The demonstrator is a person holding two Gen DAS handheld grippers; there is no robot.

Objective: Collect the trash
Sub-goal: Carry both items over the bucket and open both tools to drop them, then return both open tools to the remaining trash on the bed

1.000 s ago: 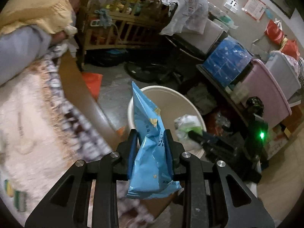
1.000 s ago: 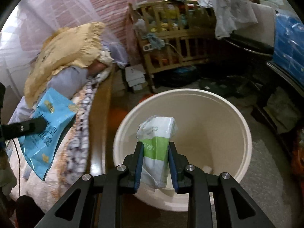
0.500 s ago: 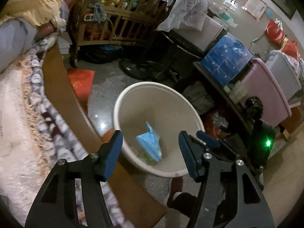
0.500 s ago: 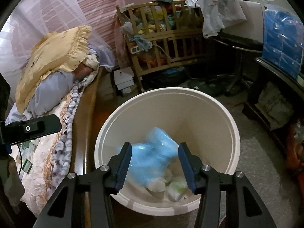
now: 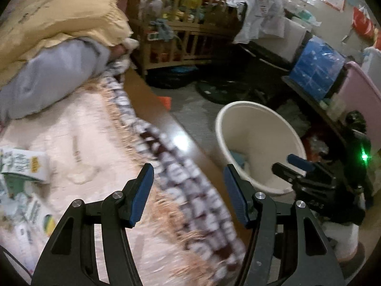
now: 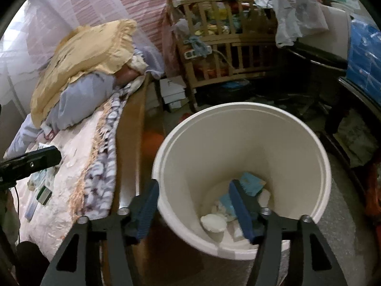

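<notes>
A cream waste bucket [image 6: 281, 128] stands on the floor beside the bed; in the left wrist view the bucket [image 5: 259, 128] sits to the right. Inside lie the blue snack bag [image 6: 252, 183] and white crumpled wrappers [image 6: 214, 222]. My right gripper [image 6: 194, 206] hangs over the bucket's near rim, its jaws opening with nothing gripped. My left gripper [image 5: 188, 190] is open and empty above the blanket's fringed edge [image 5: 181, 178]. Green-and-white packets [image 5: 21, 164] lie on the bed at the far left. The right gripper [image 5: 300, 164] shows in the left wrist view over the bucket.
A yellow pillow [image 5: 62, 14] and grey bedding [image 5: 50, 76] lie at the bed's head. A wooden crib [image 6: 228, 47] full of clutter stands behind. Blue boxes [image 5: 316, 69] and a pink bin [image 5: 359, 95] line the right side. The wooden bed rail [image 6: 133, 147] runs beside the bucket.
Both grippers let go of their wrappers, which dropped into the bucket. The left gripper then swung left over the bed; the right jaws widened further.
</notes>
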